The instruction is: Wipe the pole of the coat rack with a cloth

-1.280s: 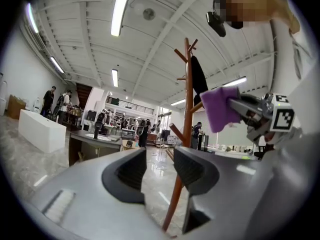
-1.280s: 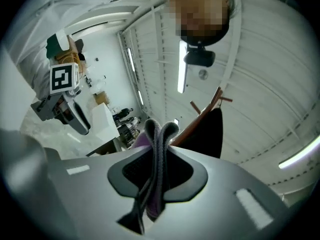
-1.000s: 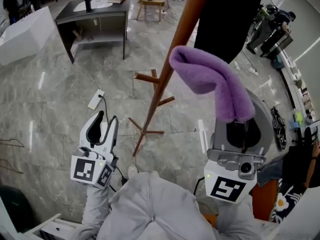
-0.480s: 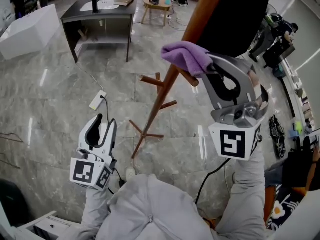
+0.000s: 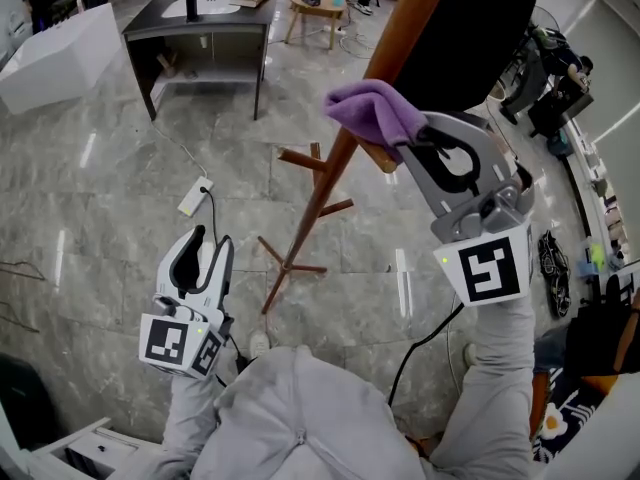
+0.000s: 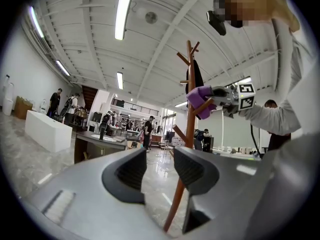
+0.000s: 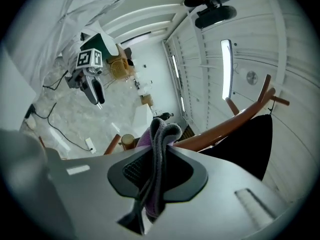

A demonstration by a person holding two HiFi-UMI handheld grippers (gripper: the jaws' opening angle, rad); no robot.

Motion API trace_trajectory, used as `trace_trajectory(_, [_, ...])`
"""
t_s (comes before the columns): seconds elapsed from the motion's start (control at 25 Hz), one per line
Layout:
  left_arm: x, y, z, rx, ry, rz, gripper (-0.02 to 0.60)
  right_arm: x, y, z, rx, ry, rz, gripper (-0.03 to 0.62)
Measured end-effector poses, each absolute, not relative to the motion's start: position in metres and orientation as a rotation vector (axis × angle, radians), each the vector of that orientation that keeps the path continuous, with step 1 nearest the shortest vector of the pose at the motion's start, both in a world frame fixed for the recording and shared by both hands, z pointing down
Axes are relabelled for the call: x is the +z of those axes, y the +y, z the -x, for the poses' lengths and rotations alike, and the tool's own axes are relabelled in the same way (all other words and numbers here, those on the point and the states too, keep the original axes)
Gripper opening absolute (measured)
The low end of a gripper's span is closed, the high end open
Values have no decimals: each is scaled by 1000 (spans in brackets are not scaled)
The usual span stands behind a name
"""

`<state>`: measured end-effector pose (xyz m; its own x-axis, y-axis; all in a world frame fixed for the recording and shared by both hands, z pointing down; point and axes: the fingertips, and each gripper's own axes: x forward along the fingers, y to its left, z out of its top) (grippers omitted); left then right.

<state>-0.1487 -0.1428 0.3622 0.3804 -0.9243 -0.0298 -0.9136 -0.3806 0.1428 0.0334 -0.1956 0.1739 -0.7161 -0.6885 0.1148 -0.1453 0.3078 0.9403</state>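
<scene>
The brown wooden coat rack pole (image 5: 330,183) slants up through the head view from its feet on the floor. My right gripper (image 5: 412,140) is shut on a purple cloth (image 5: 374,108), which presses against the pole near a side peg. In the right gripper view the cloth (image 7: 159,149) is pinched between the jaws with the pole (image 7: 225,126) just beyond. My left gripper (image 5: 205,253) hangs low at the left, open and empty, apart from the pole. In the left gripper view the pole (image 6: 189,109) and cloth (image 6: 198,100) show ahead.
A black garment (image 5: 465,28) hangs on the rack's upper part. A dark table (image 5: 195,28) and a wooden stool (image 5: 318,3) stand at the back. A white power strip (image 5: 194,198) with cable lies on the marble floor. Benches with equipment run along the right (image 5: 560,88).
My right gripper has risen and swung from low at the right up to the pole, bringing the cloth against it. In the last half second it shifted only slightly. The left gripper stayed put.
</scene>
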Motion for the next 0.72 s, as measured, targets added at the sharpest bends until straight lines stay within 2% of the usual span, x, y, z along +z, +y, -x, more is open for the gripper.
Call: trace_trajectory(0.72, [359, -141, 122, -160, -1646, -2565, 178, 156, -107, -55, -1458, -2178, -629, 54])
